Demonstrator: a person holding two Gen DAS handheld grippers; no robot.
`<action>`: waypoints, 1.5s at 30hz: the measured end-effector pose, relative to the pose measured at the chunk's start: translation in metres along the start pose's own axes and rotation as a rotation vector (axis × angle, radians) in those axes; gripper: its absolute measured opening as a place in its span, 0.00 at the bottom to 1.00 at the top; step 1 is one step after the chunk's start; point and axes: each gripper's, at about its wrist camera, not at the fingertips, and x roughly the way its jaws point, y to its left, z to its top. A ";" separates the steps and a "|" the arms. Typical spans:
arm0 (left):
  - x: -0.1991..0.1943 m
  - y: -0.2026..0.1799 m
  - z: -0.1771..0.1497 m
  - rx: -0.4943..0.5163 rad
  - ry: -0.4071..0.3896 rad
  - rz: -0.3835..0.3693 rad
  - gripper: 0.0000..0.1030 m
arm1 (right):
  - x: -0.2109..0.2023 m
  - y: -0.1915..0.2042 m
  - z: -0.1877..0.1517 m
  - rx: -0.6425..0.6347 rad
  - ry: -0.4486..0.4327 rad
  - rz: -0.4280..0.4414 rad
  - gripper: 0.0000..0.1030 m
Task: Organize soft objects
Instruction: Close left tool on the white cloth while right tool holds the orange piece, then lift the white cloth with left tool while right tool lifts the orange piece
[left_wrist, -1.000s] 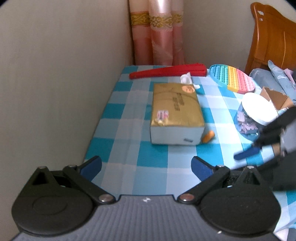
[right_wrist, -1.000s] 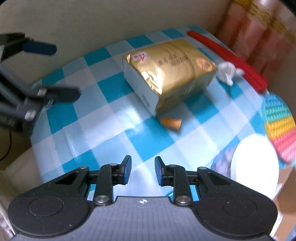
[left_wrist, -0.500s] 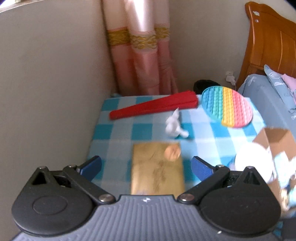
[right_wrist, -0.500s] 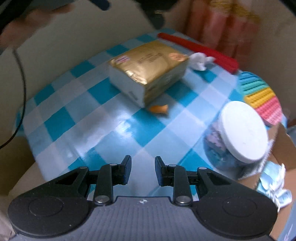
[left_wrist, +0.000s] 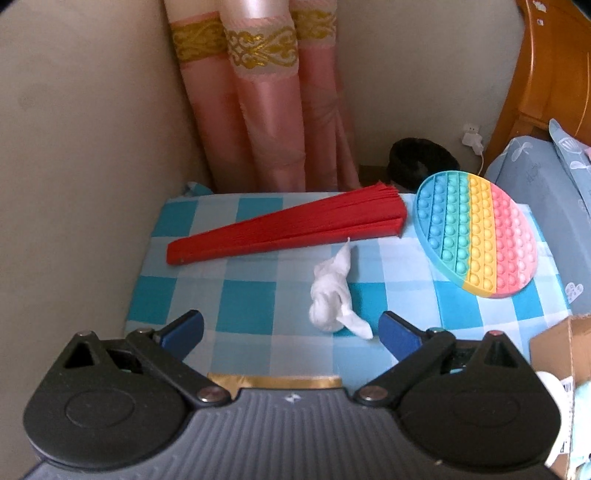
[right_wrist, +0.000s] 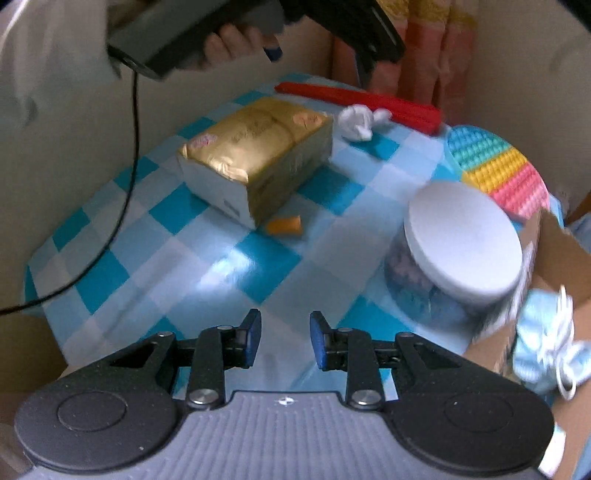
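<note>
Left gripper (left_wrist: 291, 328) spread wide, empty, hovering over bench (left_wrist: 251, 295), crumpled tissue (left_wrist: 334, 295) lying between its fingers. Beyond: red fan (left_wrist: 284, 225), then pop pad (left_wrist: 476, 236) at right. Right gripper (right_wrist: 284, 339) narrow, jaws opening, nothing between them. Ahead, left to right: gold tissue pack (right_wrist: 258, 155), orange scrap (right_wrist: 284, 225), white-lidded jar (right_wrist: 458, 251), cardboard box (right_wrist: 561, 254).

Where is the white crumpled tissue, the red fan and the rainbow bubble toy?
white crumpled tissue (left_wrist: 330, 295), left wrist view, on its knotted middle.
red fan (left_wrist: 284, 229), left wrist view, on the middle of its folded slats.
rainbow bubble toy (left_wrist: 476, 232), left wrist view, on its yellow stripe.
</note>
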 end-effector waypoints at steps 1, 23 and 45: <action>0.002 -0.001 0.002 0.005 -0.004 -0.008 0.97 | 0.002 -0.001 0.004 -0.005 -0.009 0.003 0.35; 0.090 -0.011 0.014 -0.069 0.156 -0.037 0.51 | 0.006 -0.008 0.014 -0.022 -0.031 0.030 0.42; 0.057 -0.001 0.020 -0.045 0.072 -0.041 0.35 | 0.011 -0.015 0.041 -0.302 -0.057 0.098 0.63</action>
